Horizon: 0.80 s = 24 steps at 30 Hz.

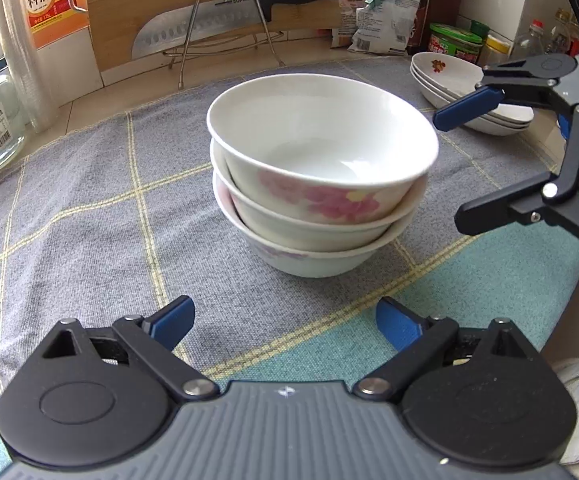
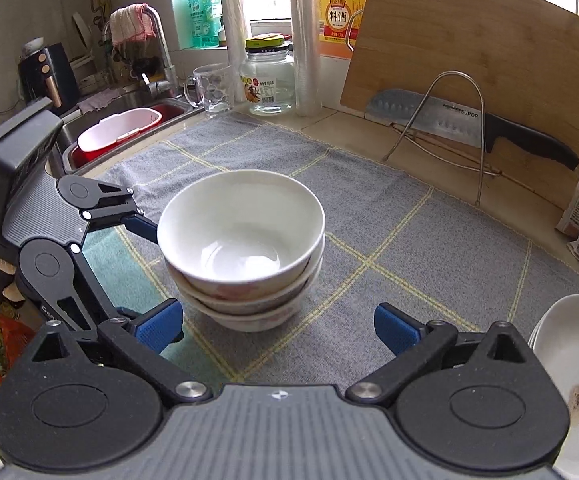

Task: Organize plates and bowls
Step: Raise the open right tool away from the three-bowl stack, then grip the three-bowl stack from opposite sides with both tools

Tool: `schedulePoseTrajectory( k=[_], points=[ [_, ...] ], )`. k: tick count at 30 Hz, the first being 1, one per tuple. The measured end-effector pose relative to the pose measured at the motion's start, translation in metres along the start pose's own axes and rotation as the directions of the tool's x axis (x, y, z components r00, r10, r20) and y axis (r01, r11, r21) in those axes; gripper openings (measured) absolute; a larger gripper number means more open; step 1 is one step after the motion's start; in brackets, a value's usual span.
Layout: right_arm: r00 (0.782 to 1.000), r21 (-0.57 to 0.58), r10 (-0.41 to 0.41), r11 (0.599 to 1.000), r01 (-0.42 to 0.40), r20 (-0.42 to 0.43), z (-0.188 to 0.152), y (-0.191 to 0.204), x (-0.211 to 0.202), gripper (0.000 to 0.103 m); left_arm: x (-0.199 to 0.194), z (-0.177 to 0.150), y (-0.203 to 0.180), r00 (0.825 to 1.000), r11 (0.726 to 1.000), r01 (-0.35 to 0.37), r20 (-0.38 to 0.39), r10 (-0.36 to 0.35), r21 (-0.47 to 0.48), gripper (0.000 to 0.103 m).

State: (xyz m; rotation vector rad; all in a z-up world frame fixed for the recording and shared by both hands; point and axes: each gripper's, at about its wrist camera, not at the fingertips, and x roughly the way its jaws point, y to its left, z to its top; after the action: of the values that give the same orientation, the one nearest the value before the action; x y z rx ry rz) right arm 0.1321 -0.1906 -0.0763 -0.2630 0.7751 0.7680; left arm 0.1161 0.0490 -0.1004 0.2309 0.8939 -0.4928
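Bowl stack [image 1: 317,184]: I see three bowls nested, standing upright on the checked cloth [image 1: 89,208] in the middle of the desk; the top bowl sits a little tilted.
Plate stack [image 1: 465,92]: I see shallow plates piled near the far right edge of the cloth, well apart from the bowls; the top one shows a brown smear in the right wrist view.
Left gripper [image 1: 285,322]: my jaws stand wide apart with nothing between them, just short of the bowls.
Right gripper [image 2: 277,326]: my jaws stand at their widest, also empty, beside the bowls on the other side.
Step in hand: I judge both stacks are built and both grippers are clear of them; stacking looks near done.
Next move: I judge the tilted top bowl wants seating, or the stack wants shifting; either calls for a rim grip kept low, so the nest does not tip.
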Motion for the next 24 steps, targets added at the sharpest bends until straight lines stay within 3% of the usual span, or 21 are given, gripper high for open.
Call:
schedulePoseTrajectory(
  k=[8,13,24],
  points=[
    [0.997,-0.074,-0.032,0.997,0.027,-0.076,-0.028,-0.001,0.036,0.103,0.011,-0.002,-0.010,0.999,1.000,-0.010,-0.036,0.011,0.020,0.103],
    [0.993,-0.101,-0.068,0.993,0.058,-0.096,-0.032,0.004,0.051,0.103,0.012,-0.006,-0.005,0.999,0.995,0.037,0.008,-0.038,0.088,0.103],
    [0.991,-0.039,-0.095,0.995,0.091,-0.093,-0.032,0.006,0.056,0.103,0.012,-0.014,0.002,0.987,0.977,0.106,0.101,-0.126,0.183,0.103]
  ],
)
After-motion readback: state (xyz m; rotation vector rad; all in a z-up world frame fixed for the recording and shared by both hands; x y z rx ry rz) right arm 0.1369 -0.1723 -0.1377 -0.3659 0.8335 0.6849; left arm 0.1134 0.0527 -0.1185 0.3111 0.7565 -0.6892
